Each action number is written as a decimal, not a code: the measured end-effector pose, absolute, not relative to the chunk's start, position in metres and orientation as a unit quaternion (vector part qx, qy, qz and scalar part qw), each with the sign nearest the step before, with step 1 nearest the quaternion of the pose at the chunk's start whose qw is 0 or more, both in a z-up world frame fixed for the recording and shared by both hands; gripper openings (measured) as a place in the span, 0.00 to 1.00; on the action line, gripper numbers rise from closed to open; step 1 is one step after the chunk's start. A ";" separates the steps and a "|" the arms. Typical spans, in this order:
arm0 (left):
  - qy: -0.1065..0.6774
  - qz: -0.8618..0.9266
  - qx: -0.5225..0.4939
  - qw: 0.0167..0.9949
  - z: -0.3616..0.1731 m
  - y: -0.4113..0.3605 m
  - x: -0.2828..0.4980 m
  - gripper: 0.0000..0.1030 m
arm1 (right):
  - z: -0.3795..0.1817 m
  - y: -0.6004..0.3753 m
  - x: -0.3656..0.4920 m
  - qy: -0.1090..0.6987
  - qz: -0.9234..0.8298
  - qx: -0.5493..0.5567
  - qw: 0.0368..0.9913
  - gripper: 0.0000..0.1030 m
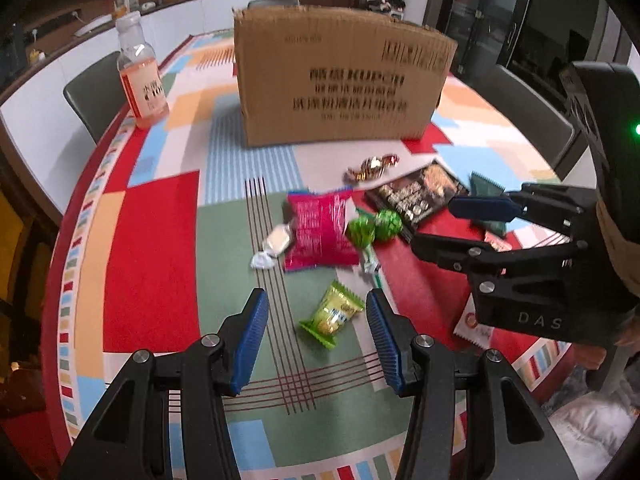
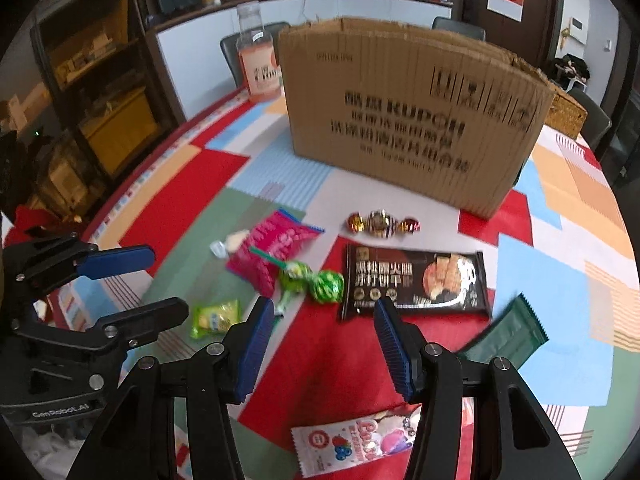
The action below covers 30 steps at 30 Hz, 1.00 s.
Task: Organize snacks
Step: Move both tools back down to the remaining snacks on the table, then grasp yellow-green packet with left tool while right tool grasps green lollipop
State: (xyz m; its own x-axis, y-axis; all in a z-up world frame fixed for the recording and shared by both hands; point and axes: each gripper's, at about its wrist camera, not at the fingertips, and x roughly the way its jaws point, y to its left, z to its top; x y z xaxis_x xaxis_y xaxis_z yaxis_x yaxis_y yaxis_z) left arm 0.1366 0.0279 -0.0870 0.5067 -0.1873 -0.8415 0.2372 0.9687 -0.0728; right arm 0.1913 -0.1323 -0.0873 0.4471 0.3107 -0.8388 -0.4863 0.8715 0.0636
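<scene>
Snacks lie on a colourful tablecloth before an open cardboard box (image 1: 340, 76) (image 2: 412, 108). My left gripper (image 1: 316, 336) is open above a yellow-green candy packet (image 1: 332, 314) (image 2: 216, 318). Beyond it lie a pink packet (image 1: 322, 230) (image 2: 272, 256), a white wrapped candy (image 1: 274, 246), two green lollipops (image 1: 374, 228) (image 2: 316, 282), a gold wrapped candy (image 1: 372, 168) (image 2: 382, 222) and a black snack pack (image 1: 420, 196) (image 2: 416, 284). My right gripper (image 2: 324, 342) (image 1: 436, 224) is open and empty, above red cloth. A dark green packet (image 2: 508, 334) and a white-pink packet (image 2: 352, 444) lie near it.
A bottle of orange drink (image 1: 142, 72) (image 2: 260, 56) stands at the table's left, beside the box. Grey chairs (image 1: 94, 94) stand around the table. A counter and cabinets run along the back.
</scene>
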 end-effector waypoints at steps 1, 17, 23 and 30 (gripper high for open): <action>0.486 -0.124 0.027 0.865 -0.090 0.028 0.138 0.49 | -0.091 -0.132 0.192 0.474 0.234 -0.097 0.843 0.52; 0.525 -0.123 0.026 0.842 -0.127 0.022 0.152 0.48 | -0.114 -0.126 0.209 0.492 0.227 -0.114 0.833 0.48; 0.519 -0.124 0.021 0.845 -0.128 0.017 0.157 0.48 | -0.119 -0.125 0.215 0.497 0.230 -0.110 0.830 0.44; 0.515 -0.133 -0.003 0.847 -0.128 0.018 0.166 0.30 | -0.122 -0.121 0.224 0.492 0.233 -0.112 0.831 0.40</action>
State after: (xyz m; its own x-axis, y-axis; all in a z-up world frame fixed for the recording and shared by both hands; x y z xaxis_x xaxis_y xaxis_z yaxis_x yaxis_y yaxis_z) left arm 0.1663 0.0182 -0.1278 0.4337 -0.2289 -0.8715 0.2221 0.9645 -0.1428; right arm 0.2239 -0.1208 -0.1225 0.4068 0.2780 -0.8702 -0.4982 0.8660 0.0437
